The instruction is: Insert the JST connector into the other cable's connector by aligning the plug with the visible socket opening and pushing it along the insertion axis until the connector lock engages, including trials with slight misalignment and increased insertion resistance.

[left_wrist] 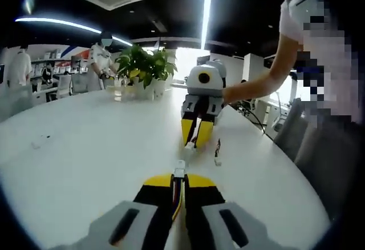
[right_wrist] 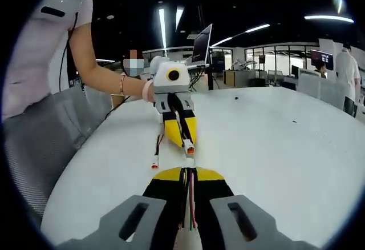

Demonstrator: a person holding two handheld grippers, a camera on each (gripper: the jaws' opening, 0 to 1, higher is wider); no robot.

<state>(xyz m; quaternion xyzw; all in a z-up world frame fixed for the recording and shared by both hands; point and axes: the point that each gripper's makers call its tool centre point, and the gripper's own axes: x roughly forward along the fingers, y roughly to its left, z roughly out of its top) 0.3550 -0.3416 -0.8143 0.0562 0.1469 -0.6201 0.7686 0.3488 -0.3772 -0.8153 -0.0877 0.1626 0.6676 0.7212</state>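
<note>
Open-plan office, white table point(left_wrist: 85, 147), potted plants point(left_wrist: 145, 67), monitor point(right_wrist: 202, 43)

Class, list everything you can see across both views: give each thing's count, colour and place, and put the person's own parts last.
Table: one, white, under both grippers.
Connectors: two, white, one at the left gripper's tip, one at the right gripper's tip, close but not joined.
Loose connector: one, white, on the table beside the right gripper.
Plants: green, far table edge.
Chair: one, grey, beside the table.
Monitor: one, far end.
Other people: background.
Left gripper: yellow-black, shut on wires.
Right gripper: yellow-black, shut on wires.
Arm: holding the left gripper.
</note>
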